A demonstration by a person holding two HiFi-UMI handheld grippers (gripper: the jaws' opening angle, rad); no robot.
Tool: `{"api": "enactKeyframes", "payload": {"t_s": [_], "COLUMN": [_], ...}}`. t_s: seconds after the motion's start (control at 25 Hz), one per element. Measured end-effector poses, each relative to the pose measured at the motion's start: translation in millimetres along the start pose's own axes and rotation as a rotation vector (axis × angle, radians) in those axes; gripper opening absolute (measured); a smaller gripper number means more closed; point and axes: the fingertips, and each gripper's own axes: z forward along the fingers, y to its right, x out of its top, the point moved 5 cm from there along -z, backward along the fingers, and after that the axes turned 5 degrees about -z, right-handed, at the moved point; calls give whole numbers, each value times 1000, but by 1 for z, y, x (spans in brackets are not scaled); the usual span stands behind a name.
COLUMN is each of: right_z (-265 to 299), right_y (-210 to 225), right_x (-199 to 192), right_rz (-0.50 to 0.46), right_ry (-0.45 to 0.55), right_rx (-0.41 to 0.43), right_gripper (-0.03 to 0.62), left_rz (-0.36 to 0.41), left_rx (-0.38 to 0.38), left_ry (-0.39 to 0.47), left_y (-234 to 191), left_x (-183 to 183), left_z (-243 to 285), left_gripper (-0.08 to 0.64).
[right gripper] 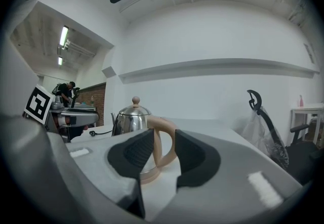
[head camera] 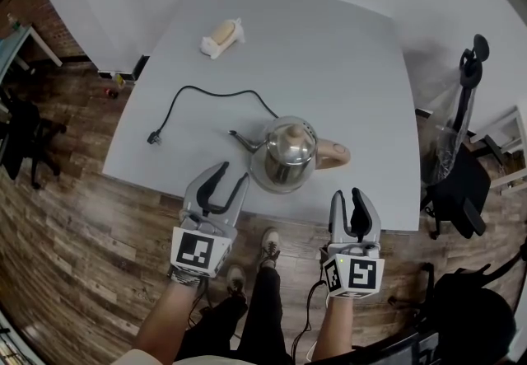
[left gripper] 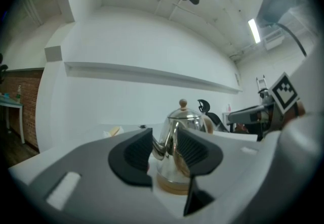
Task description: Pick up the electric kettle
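I'm holding my left gripper (head camera: 232, 175) and right gripper (head camera: 348, 197) at the near edge of the table (head camera: 329, 50), fingers (left gripper: 134, 154) spread and empty — the left facing the spout (head camera: 243, 138) of the electric kettle (head camera: 290, 149), the right its handle (head camera: 332, 155) — to grasp it where it's standing.

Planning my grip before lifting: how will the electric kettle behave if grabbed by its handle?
The kettle looks polished and slippery, so its tan handle is probably the safer hold. Held there it may tip toward the spout. The cord is limp and may trail.
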Motion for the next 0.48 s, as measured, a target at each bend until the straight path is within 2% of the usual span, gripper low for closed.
{"api": "enactKeyframes", "payload": {"t_s": [0.12, 0.32, 0.48], "right_z": [3, 13, 17], "right_y": [0, 0, 5], "right_x": [-7, -15, -20], "right_rz": [2, -1, 3], "right_ry": [-7, -17, -28], "right_rx": [-2, -3, -8], "right_gripper": [135, 135, 135], "left_rz": [-9, 46, 3], "left_rx": [3, 8, 41], "left_ry": [-7, -25, -5], "left_y": [-3, -17, -14], "left_x": [-7, -21, -14], "left_z": [3, 7, 16], "left_gripper": [172, 180, 186]}}
